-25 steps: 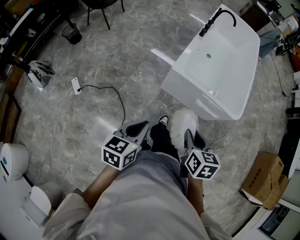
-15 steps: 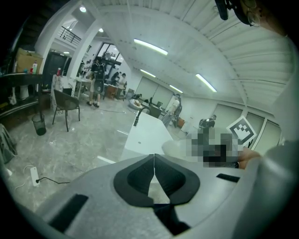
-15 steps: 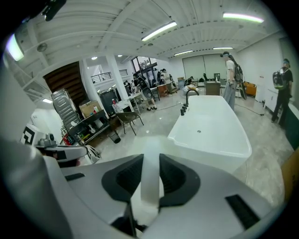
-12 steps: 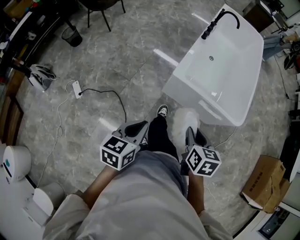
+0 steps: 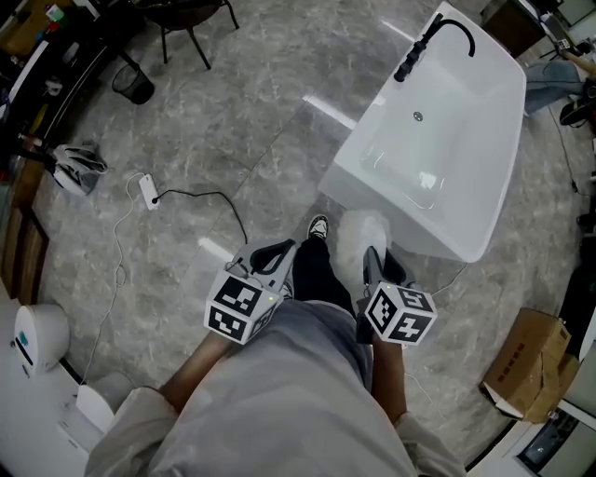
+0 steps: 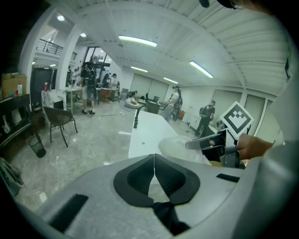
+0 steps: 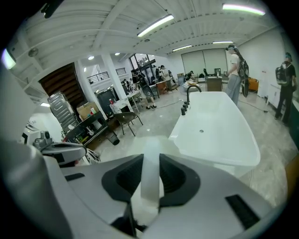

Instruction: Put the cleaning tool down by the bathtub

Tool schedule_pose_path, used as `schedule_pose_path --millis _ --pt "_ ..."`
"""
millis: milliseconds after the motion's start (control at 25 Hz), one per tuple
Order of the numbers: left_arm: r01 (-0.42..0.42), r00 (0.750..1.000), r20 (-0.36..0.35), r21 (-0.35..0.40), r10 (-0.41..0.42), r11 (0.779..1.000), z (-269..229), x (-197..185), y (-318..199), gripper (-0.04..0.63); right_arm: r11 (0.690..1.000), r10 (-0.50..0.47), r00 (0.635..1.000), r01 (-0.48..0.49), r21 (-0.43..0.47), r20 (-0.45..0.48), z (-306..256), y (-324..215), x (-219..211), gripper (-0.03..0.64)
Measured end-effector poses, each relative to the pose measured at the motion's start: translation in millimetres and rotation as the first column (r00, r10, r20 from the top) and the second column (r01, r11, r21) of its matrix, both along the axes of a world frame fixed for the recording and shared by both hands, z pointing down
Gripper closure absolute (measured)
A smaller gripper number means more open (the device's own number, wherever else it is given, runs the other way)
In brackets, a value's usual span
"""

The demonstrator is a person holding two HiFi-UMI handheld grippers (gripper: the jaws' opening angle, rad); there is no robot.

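Note:
The cleaning tool is a fluffy white duster (image 5: 358,238) on a pale translucent handle (image 7: 150,172). My right gripper (image 5: 373,267) is shut on that handle; its jaws have just been closing a little around it. The duster head hangs just in front of the near wall of the white bathtub (image 5: 438,140), which also fills the right gripper view (image 7: 215,126). My left gripper (image 5: 271,257) is held beside my leg, shut with nothing in it (image 6: 153,163). In the left gripper view the duster (image 6: 180,147) shows to the right, before the bathtub (image 6: 147,133).
A black faucet (image 5: 430,39) stands at the tub's far end. A cardboard box (image 5: 521,361) lies at the right. A cable with a white adapter (image 5: 149,190) runs over the marble floor at the left. A chair (image 5: 186,19), a bin (image 5: 130,82) and a white machine (image 5: 37,340) stand further left.
I have stepped towards the bathtub; both grippers and the duster have moved forward with me, and the duster head now sits closer to the tub's near wall.

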State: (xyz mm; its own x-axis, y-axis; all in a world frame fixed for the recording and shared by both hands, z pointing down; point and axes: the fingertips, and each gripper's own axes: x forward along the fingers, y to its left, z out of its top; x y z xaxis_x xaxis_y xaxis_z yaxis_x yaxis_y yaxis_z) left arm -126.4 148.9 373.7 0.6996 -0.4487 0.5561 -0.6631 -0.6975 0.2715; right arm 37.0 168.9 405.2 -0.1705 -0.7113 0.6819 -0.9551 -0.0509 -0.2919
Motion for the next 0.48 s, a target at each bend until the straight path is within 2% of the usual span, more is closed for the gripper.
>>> schedule_pose_path --millis 160,480 --pt "-0.013 1.0 0.002 -0.016 0.013 1.0 2 14 -28 0.588 1.0 0.006 1.0 -0.006 -0.005 0.004 4 -31 13 0.538" --pt "0.038 0.999 0.012 -0.033 -0.037 0.999 4 35 -106 0.588 0.999 -0.03 0.999 0.031 -0.024 0.025 18 -114 38 0.538"
